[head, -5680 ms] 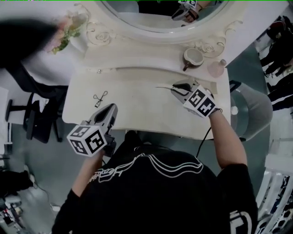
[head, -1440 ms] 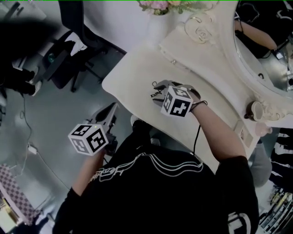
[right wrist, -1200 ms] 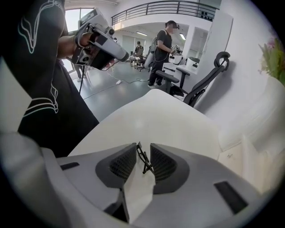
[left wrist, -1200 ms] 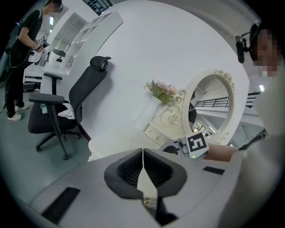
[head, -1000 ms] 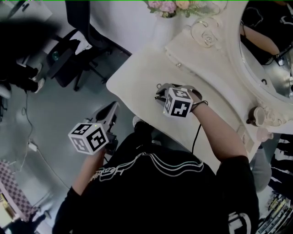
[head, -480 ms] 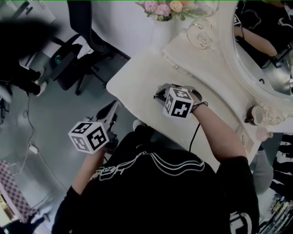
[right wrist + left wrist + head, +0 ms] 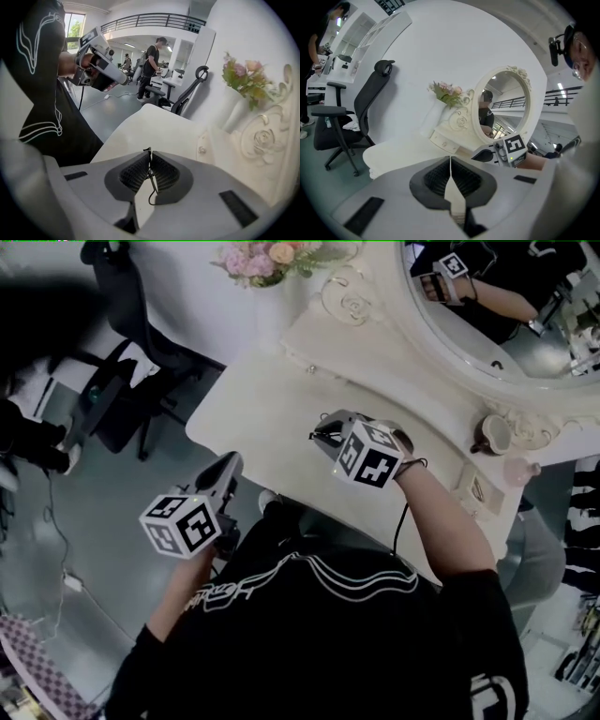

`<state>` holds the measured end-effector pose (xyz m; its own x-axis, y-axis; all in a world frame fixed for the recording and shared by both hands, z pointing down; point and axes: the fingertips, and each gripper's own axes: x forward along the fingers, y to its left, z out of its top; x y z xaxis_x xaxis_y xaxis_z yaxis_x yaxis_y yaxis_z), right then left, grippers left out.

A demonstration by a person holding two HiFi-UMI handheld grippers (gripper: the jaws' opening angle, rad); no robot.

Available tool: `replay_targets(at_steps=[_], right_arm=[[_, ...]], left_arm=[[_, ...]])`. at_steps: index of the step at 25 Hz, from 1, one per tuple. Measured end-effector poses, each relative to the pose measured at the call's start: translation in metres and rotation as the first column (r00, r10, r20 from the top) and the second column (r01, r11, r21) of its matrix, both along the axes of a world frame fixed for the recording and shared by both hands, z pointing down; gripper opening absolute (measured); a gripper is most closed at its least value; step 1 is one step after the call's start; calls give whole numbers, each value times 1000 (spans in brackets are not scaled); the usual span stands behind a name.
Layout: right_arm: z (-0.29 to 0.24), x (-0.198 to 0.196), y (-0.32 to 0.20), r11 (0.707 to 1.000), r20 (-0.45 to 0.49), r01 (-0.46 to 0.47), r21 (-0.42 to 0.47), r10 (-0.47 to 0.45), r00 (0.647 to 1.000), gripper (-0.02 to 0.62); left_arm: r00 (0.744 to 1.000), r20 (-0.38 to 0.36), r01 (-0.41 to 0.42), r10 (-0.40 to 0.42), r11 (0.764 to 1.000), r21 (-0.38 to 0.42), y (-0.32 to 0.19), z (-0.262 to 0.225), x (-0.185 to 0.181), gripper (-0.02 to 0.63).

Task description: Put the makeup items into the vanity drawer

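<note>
The right gripper (image 7: 319,434), pinching a thin wire tool (image 7: 153,185) above the table (image 7: 253,418), should grip firmly while the empty, pressed-together left gripper (image 7: 229,463) opens the shut drawer (image 7: 202,150) at the far edge.

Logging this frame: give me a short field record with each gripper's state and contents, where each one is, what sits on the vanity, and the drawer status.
left gripper: shut, empty, just off the vanity's front edge
right gripper: jaws have just been closing, now shut on a thin dark wire item, over the vanity top
far end of vanity: cup and small pink item below the mirror
other end: flowers
drawer front: knobbed, looks closed
</note>
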<state>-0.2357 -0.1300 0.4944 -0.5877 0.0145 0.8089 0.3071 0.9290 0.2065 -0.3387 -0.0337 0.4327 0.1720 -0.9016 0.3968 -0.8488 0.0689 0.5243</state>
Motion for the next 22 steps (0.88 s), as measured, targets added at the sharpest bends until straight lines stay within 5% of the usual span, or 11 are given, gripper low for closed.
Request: replay_targets(at_steps=[10,22], right_arm=[[-33,107,-23,972,56,-231,39,228,972,44],[-52,233,-38,878,76,-471,86,466,882,43]], left_arm=[[976,-10,-217,217,976,30,-45,-6,93,28],[901,-22,-432,433,901,45,-82,-4,188,28]])
